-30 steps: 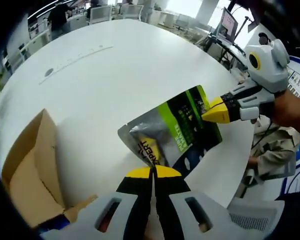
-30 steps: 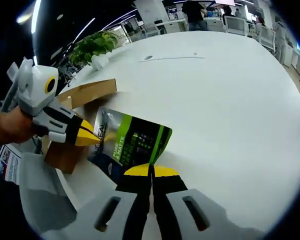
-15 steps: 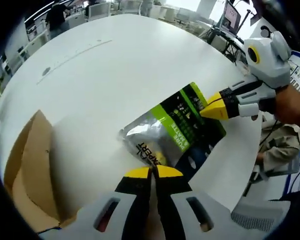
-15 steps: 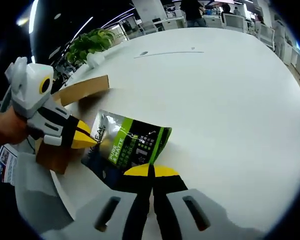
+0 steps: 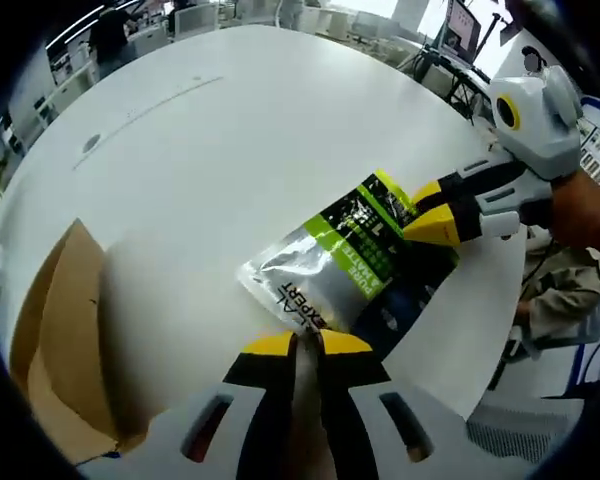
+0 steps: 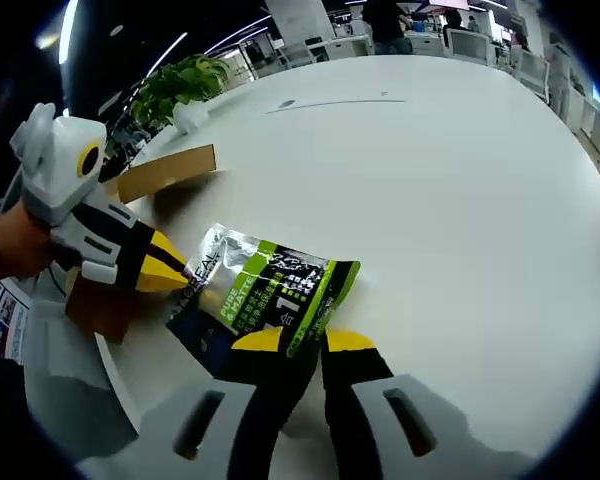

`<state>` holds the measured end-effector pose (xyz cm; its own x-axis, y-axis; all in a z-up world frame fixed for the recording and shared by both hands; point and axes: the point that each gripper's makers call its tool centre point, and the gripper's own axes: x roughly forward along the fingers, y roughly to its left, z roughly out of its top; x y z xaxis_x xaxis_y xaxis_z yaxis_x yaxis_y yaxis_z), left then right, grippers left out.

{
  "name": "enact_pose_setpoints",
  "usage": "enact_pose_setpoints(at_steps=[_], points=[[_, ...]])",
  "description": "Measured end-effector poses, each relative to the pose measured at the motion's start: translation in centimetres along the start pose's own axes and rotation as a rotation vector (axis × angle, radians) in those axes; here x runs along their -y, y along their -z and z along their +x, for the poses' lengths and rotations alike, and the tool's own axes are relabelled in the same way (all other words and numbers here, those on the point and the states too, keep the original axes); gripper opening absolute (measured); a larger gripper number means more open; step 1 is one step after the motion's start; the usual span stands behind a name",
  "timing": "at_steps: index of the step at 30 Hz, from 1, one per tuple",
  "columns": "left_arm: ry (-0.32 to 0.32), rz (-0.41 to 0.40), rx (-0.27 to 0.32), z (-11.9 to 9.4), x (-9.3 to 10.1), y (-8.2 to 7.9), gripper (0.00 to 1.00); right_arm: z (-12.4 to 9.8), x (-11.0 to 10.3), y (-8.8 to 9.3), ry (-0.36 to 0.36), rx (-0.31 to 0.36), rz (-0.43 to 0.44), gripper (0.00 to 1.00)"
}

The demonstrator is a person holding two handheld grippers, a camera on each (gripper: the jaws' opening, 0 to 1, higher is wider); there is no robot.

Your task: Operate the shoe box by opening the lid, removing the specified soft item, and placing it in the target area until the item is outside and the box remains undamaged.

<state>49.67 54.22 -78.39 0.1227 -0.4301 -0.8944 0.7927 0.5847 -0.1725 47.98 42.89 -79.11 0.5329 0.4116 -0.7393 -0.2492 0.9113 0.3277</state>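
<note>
A silver, green and dark soft pouch [image 5: 350,265] lies flat on the white table [image 5: 230,130]. My left gripper [image 5: 307,345] stands open at the pouch's near silver end, its yellow tips slightly apart. The right gripper [image 5: 430,212] is open at the pouch's far edge. In the right gripper view the pouch [image 6: 265,290] lies partly between my right gripper's [image 6: 305,340] spread jaws, and the left gripper [image 6: 170,265] sits at its left end. The open cardboard shoe box [image 5: 60,330] stands left of the pouch, its flap [image 6: 165,170] raised.
The table's near edge [image 5: 460,340] runs close behind the pouch, with a seated person [image 5: 555,290] beyond it. A potted plant [image 6: 180,90] and office chairs stand past the far side. Bare white tabletop [image 6: 430,180] stretches wide to the right.
Both grippers held the pouch above the table; it now lies on the surface. Both sets of jaws have parted and let it go.
</note>
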Motion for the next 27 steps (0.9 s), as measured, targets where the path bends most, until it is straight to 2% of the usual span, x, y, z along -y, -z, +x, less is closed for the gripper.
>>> enact_pose_setpoints(at_steps=[6,10,15,19,27], points=[[0.0,-0.009,0.02,-0.7,0.0,-0.3,0.06,-0.7,0.0,-0.1,0.007,0.013,-0.003,0.19],[-0.003,-0.012,0.063,-1.9,0.0,-0.8,0.06,-1.7,0.3,-0.6,0.021,0.044,-0.006,0.22],[-0.005,-0.017,0.088,-3.3,0.1,-1.1,0.07,-2.7,0.3,-0.5,0.031,0.068,-0.006,0.22],[-0.006,-0.011,0.131,-5.4,0.8,-1.1,0.08,-4.0,-1.1,-1.0,0.025,0.099,-0.006,0.21],[-0.006,0.016,0.203,-9.5,2.4,0.6,0.09,-5.2,-5.1,-1.7,-0.024,0.15,-0.038,0.2]])
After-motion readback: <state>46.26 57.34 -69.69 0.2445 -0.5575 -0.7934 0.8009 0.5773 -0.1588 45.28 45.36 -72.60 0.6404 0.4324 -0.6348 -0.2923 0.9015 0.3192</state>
